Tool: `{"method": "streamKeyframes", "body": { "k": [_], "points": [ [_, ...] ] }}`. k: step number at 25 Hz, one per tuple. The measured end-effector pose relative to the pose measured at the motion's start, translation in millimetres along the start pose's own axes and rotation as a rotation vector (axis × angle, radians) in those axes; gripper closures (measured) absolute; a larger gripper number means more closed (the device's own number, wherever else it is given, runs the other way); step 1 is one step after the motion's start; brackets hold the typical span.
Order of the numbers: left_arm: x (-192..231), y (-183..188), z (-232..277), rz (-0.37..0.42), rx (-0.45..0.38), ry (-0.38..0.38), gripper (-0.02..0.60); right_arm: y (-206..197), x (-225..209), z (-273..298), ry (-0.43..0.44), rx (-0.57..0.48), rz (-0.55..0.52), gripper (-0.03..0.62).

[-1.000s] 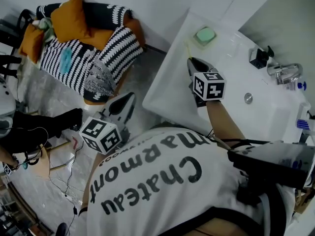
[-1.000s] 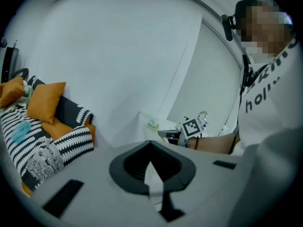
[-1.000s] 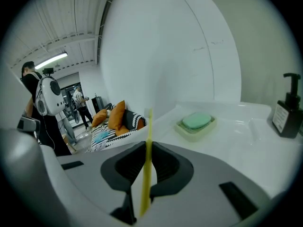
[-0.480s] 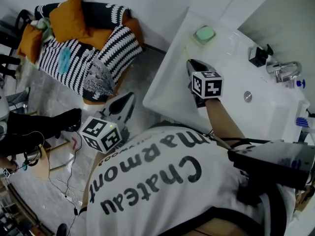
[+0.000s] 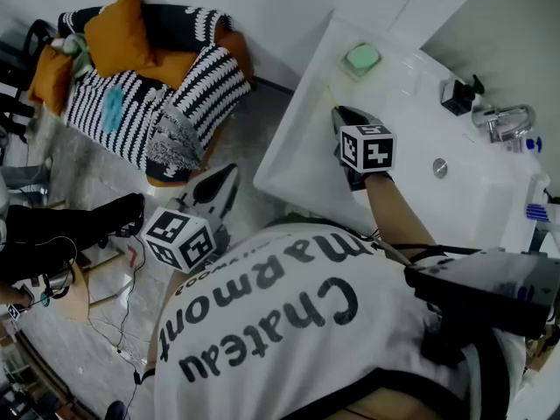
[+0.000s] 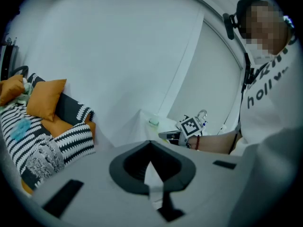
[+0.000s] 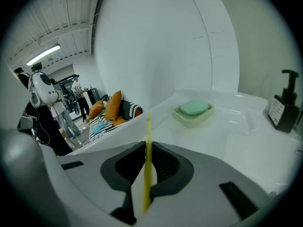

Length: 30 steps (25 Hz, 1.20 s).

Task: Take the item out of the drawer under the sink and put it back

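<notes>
A thin yellow strip, which I took for the item from the drawer, stood on edge over the white sink top, short of the soap dish. It looked light and narrow, probably bendy and easy to twist or let slide. I judged the sound hold to be low on its length, flat faces against the pads, with gentle pressure. That was where my right tongs had it: jaws clamped on its near part, the far end poking out past the tips towards the wall. My left tongs were closed on nothing and hung well apart from it, above the floor beside a striped sofa. The drawer under the sink was in no view, so I could not tell if it stood open.
</notes>
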<state>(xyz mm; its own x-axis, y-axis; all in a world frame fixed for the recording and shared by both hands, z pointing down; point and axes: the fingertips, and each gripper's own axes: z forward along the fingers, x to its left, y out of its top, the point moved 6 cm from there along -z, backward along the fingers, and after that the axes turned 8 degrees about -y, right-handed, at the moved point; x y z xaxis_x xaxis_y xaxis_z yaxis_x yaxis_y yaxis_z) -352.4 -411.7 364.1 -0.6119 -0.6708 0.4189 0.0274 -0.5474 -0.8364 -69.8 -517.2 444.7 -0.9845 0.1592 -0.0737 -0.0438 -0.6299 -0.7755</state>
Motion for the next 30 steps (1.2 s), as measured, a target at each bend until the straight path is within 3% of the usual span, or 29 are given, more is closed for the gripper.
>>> {"method": "streamKeyframes", "body": {
  "k": [30],
  "points": [
    [-4,-4,5,-0.006,-0.005,-0.009,0.574,-12,3,5,-0.028,0.103,-0.077,0.543]
  ]
}}
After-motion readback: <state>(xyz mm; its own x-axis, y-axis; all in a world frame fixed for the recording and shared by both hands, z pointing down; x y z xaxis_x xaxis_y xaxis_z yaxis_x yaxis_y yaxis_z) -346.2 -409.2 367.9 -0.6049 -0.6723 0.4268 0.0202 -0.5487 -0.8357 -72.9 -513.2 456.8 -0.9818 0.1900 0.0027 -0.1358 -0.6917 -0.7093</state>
